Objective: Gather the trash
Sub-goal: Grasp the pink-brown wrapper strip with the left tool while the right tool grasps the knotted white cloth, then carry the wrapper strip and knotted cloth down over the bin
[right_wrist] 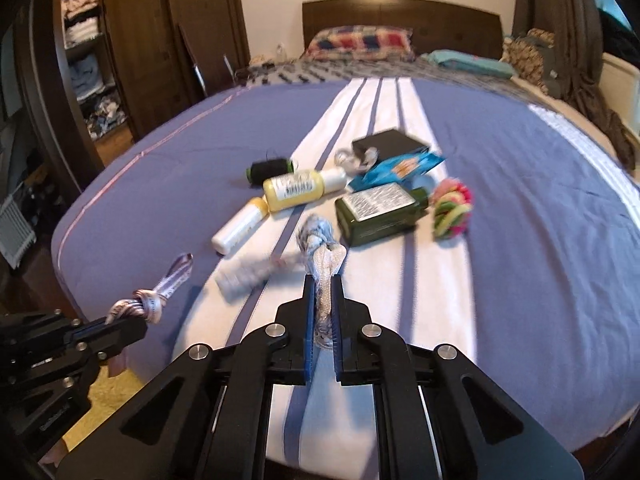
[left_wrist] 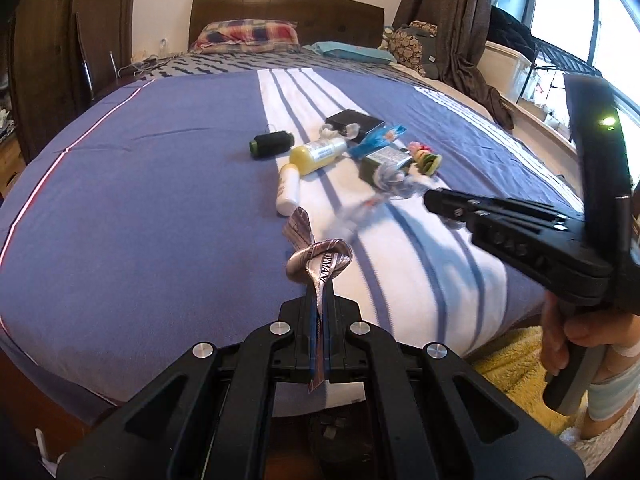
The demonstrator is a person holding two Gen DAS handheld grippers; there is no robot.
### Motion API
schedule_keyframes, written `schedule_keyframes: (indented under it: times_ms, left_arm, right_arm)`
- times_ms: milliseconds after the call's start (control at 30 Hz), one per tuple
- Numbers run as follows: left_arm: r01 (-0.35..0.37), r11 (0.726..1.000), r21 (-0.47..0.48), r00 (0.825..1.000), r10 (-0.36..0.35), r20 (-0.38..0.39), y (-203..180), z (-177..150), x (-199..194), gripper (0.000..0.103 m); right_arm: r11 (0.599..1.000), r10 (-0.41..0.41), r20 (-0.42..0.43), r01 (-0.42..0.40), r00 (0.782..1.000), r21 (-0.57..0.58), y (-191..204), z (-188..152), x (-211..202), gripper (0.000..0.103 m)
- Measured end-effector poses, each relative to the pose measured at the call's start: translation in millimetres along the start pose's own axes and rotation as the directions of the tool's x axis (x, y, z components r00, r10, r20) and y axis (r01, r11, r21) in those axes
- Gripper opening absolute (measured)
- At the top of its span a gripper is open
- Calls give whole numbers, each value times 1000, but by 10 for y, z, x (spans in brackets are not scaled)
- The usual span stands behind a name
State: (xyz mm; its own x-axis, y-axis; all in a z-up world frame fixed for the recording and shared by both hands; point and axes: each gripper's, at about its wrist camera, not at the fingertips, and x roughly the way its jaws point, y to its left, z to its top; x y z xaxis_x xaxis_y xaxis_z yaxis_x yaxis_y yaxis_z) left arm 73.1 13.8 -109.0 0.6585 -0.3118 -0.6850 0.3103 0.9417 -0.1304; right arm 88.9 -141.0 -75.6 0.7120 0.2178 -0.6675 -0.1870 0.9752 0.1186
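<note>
A knotted printed wrapper [left_wrist: 316, 258] is clamped between the closed jaws of the left gripper [left_wrist: 319, 300], low at the centre of the left wrist view; in the right wrist view it is seen at lower left. A crumpled clear plastic wrapper [right_wrist: 320, 256] is pinched by the right gripper [right_wrist: 323, 284], its jaws shut on it, at centre frame above the striped bedspread [right_wrist: 520, 280]; a green bottle [right_wrist: 378, 212], a yellow bottle [right_wrist: 298, 188] and a black thread spool [right_wrist: 270, 170] are left lying beyond.

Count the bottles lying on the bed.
3: a yellow bottle mid-bed, a small white bottle to its near left, and a green bottle to its right. More may be hidden.
</note>
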Motion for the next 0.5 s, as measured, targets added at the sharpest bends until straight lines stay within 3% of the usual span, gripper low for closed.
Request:
schedule_keyframes:
  times_ms: [500]
  left_arm:
    - [36, 997, 68, 998, -40, 51, -386, -215, -514, 0]
  right_arm:
    - [999, -33, 111, 31, 993, 22, -107, -385, -1022, 9]
